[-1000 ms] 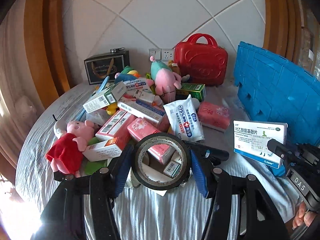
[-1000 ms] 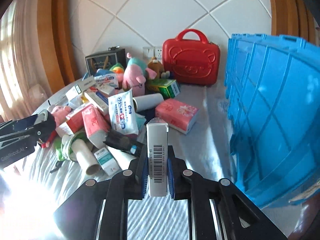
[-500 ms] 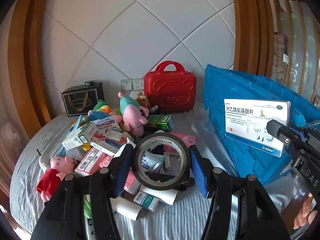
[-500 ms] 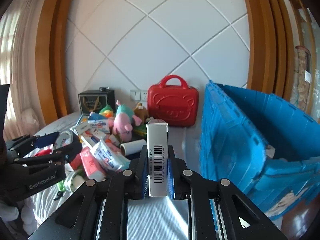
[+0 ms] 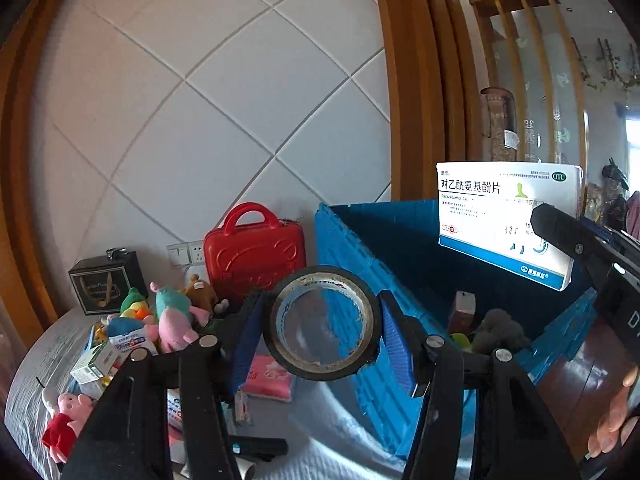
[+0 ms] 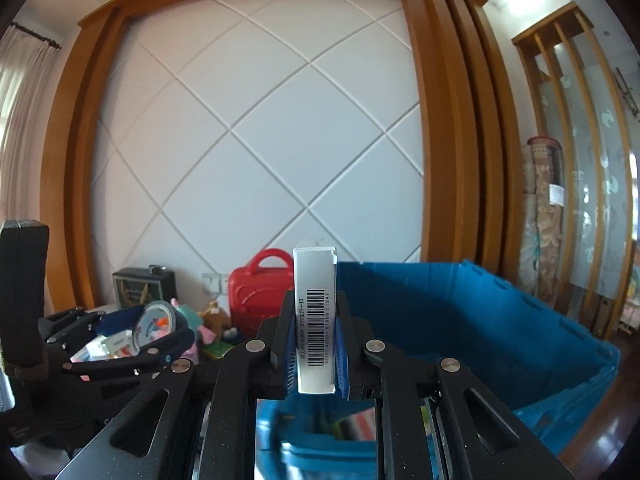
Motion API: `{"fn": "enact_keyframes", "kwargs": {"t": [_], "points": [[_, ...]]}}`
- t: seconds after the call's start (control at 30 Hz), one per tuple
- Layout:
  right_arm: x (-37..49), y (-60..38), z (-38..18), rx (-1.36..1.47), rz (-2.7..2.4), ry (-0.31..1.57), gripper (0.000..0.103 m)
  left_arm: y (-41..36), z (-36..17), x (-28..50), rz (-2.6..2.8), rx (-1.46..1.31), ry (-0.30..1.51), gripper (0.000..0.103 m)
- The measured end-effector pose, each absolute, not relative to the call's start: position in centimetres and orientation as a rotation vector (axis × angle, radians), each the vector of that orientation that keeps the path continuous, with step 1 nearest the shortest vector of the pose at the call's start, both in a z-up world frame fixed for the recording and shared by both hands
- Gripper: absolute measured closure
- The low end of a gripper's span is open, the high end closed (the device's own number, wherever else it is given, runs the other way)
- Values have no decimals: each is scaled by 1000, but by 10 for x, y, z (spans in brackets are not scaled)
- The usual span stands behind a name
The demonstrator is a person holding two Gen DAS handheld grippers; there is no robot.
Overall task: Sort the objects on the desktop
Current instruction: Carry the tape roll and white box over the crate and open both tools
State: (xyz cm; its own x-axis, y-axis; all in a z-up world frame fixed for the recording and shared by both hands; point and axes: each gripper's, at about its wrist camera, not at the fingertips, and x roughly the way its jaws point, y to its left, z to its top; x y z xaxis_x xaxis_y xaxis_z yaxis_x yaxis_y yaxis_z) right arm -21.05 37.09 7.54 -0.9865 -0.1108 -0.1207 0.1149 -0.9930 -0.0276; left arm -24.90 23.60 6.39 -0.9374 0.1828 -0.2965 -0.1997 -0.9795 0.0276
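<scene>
**Both loads held at the bin: drop risks and changes since the earlier frames**

**1. Blue bin.** The blue bin (image 5: 404, 240) stands at the right end of the worktop (image 5: 32, 364), open at the top, with a few items already lying inside. Its near wall rises between the carried loads and the interior. A release made before a load clears that wall would likely send the load onto the worktop or the floor.

**2. Medicine box.** The right tongs (image 6: 316, 350) are fully closed on the narrow edges of the medicine box (image 6: 315, 316), which stands upright above the jaws. In the left wrist view the box (image 5: 508, 220) hangs over the bin. The grip sits low on the box, so a fast tilt could pivot it out.

**3. Tape roll.** The left tongs (image 5: 320, 328) are about half open, with both pads pressed against the rim of the tape roll (image 5: 322, 326), just short of the bin's near wall. A round rim gives little contact area and may roll or slip free.

**Changes.** 1 second ago both tongs sat low over the clutter of boxes and toys. Both have since risen and swung toward the bin, whose interior is now visible. Neither grip has changed.
</scene>
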Motion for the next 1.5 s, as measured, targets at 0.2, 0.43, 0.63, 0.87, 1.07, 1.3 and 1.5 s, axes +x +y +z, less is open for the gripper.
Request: {"fn": "enact_keyframes", "kwargs": {"t": [0.2,0.43,0.63,0.87,1.07,1.3,1.5], "points": [[-226,453,82,160,-3125,44,87,327,87,-269,2870,-383,129,48],[-244,536,75,198,-3179,64,87,417,83,-293,2824,-426,176,48],[-261,579,58,297,-3152,60,87,455,74,-310,2830,-527,194,48],[-275,604,41,387,-3109,32,87,472,62,-322,2840,-637,212,48],[-286,619,31,433,-3089,10,87,475,57,-328,2849,-684,204,48],[-293,624,32,457,-3081,2,85,471,62,-326,2862,-677,164,23],[-290,623,37,436,-3097,-2,2,460,71,-319,2896,-656,130,0]]}}
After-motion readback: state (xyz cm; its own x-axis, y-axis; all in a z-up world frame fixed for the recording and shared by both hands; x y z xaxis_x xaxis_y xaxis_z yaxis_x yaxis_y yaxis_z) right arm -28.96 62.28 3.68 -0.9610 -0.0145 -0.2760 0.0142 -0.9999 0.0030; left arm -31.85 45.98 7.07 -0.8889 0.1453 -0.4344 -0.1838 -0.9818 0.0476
